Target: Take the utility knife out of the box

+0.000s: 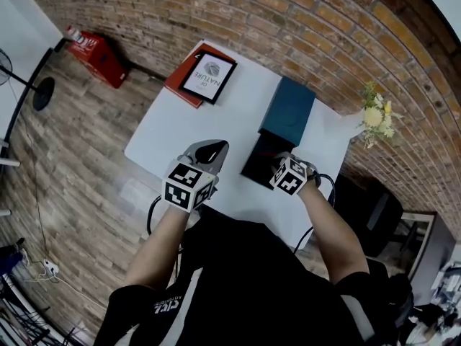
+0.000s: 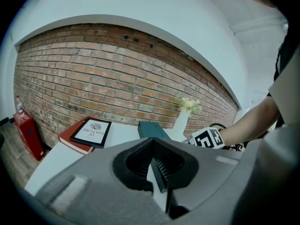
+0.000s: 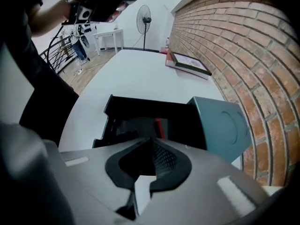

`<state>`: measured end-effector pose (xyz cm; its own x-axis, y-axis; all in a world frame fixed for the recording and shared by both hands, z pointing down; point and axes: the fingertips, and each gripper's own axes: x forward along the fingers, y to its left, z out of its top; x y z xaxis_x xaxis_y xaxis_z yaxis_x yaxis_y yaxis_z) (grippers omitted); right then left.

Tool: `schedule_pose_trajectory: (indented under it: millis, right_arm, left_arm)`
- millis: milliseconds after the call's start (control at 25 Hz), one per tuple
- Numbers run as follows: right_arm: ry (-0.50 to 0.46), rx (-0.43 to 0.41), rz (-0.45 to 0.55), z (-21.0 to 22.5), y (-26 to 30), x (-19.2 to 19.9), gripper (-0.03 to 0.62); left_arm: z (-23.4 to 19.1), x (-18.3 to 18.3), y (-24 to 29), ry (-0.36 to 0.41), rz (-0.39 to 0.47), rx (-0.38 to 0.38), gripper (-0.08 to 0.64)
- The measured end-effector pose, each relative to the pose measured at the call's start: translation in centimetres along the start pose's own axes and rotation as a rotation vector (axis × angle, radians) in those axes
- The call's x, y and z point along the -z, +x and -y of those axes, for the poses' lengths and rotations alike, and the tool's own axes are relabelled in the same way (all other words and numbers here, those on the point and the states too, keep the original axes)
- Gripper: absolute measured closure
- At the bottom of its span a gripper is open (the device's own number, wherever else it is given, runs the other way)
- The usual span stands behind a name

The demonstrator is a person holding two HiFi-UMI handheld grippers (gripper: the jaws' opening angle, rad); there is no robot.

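Observation:
An open box lies on the white table [image 1: 173, 132]: a black tray [image 1: 258, 161] with its teal lid [image 1: 289, 108] folded back toward the brick wall. In the right gripper view a dark thing with a red part [image 3: 160, 124], apparently the utility knife, lies inside the tray [image 3: 140, 102], just beyond the jaw tips. My right gripper [image 3: 151, 142] points steeply down over the tray, shut, and I see nothing between its jaws. My left gripper [image 1: 218, 147] hovers left of the box, also shut and holding nothing. Seen from the left gripper [image 2: 152, 142], the lid [image 2: 151, 129] and the right marker cube [image 2: 208, 138] lie ahead.
A red book with a black-framed picture [image 1: 205, 74] on top lies at the table's far left corner. A white vase of flowers [image 1: 374, 117] stands at the far right by the brick wall. A red container [image 1: 97, 56] and a fan stand [image 1: 39, 92] are on the floor at left.

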<state>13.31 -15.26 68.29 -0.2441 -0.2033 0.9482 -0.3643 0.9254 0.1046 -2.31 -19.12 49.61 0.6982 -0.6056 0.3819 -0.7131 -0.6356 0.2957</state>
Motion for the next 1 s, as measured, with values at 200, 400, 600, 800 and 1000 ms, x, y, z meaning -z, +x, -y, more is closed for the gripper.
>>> schedule_pose_trajectory:
  millis: [200, 400, 600, 800, 1000]
  right_arm:
    - [0.020, 0.009, 0.019, 0.6, -0.9, -0.1, 0.592]
    - [0.081, 0.041, 0.043, 2.2, 0.0, -0.5, 0.554]
    - [0.046, 0.061, 0.038, 4.2, 1.6, -1.3, 0.474]
    - [0.004, 0.015, 0.026, 4.6, 2.8, -2.4, 0.428]
    - [-0.022, -0.035, -0.010, 3.8, 4.4, -2.7, 0.416]
  left_arm:
    - [1.3, 0.1, 1.9, 0.007, -0.026, 0.046, 0.552]
    - [2.0, 0.2, 2.7, 0.017, -0.041, 0.064, 0.552]
    - [1.2, 0.6, 2.4, 0.004, -0.050, 0.042, 0.552]
    - [-0.6, 1.1, 1.5, -0.021, -0.057, 0.001, 0.552]
    - [-1.9, 1.6, 0.9, -0.040, -0.062, -0.028, 0.552]
